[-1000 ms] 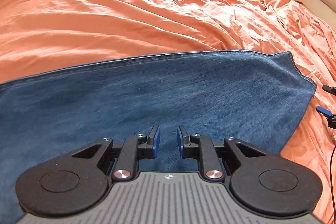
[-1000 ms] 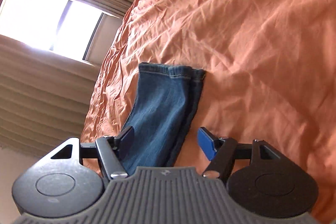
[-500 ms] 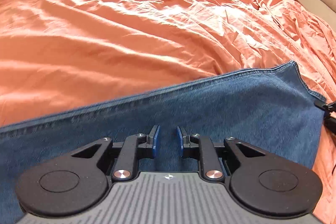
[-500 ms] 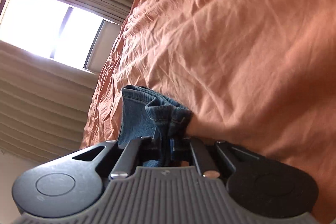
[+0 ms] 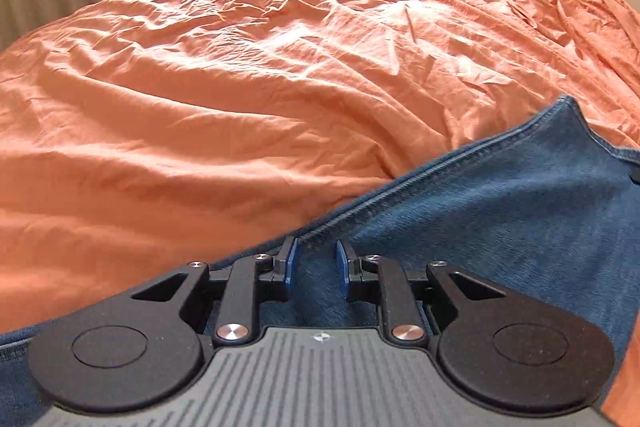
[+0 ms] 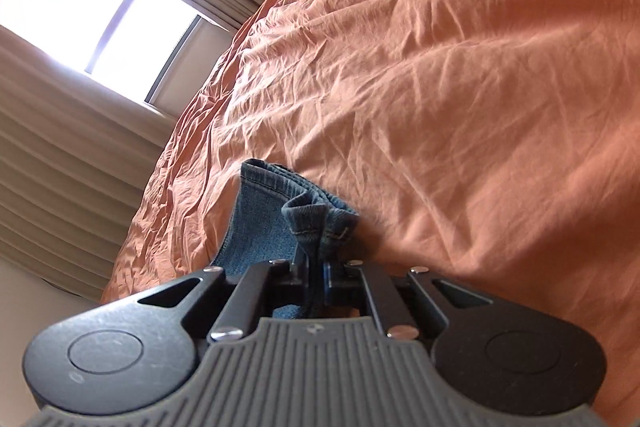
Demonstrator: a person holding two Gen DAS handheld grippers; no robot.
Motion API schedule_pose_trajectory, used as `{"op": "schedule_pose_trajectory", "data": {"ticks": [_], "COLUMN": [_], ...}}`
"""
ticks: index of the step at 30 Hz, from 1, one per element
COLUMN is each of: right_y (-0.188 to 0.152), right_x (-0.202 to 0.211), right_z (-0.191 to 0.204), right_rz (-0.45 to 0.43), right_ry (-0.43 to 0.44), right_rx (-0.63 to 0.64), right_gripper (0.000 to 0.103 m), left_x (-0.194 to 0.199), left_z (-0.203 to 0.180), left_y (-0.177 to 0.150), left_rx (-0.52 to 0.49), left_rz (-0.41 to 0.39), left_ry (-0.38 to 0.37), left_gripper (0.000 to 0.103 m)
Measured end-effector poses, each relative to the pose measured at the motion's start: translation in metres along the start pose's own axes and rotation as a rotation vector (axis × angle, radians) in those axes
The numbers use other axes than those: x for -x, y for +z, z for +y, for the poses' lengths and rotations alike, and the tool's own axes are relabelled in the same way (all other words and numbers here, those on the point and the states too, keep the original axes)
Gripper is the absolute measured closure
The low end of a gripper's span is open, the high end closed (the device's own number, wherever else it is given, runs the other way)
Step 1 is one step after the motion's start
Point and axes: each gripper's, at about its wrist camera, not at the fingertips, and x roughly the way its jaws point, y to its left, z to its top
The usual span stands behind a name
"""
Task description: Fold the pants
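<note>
At the leg hems, our right hand-held gripper point(image 6: 316, 277) had just clamped the pants point(image 6: 264, 227); left hand-held gripper point(image 5: 313, 263), slightly parted, held nothing; fold could start.

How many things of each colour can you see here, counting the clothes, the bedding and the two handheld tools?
Blue: 1, the jeans, their hem end bunched up in the right wrist view.
Orange: 1, the bedspread.
Black and grey: 2, the left gripper over the jeans with a gap between its jaws, and the right gripper with its jaws shut on the hem.
Beige: 1, the curtains.
Total: 5
</note>
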Motion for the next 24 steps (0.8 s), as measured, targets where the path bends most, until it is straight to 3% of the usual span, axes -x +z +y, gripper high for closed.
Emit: {"op": "schedule_pose_trajectory", "data": {"ticks": [6,11,13,16,20,24], "right_y": [0.010,0.006,0.001,-0.012,-0.043,-0.089], "right_x": [0.025,0.053,0.066,0.083,0.103,0.109], "right_z": [0.050,0.105,0.133,0.178,0.242,0.302], "right_rz": [-0.023,-0.052,-0.066,-0.081,-0.085,-0.067], "right_ry": [0.010,0.040,0.054,0.081,0.131,0.179], "right_rx": [0.121,0.240,0.298,0.378,0.485,0.581], "right_gripper": [0.102,0.102,0.102,0.102,0.102,0.102], "left_x": [0.030,0.063,0.076,0.091,0.125,0.175], "left_z": [-0.042,-0.061,-0.065,-0.069,-0.058,-0.010], "left_y": [-0.045,-0.085,-0.099,-0.115,-0.130,-0.138], "left_rx": [-0.074,-0.025,0.002,0.000,-0.002,0.100], "left_rz": [0.022,0.017,0.010,0.044,0.017,-0.052], "left_ry": [-0.059,-0.109,-0.116,-0.169,-0.181,-0.186], "left_gripper": [0.082,0.083,0.090,0.085,0.085,0.085]}}
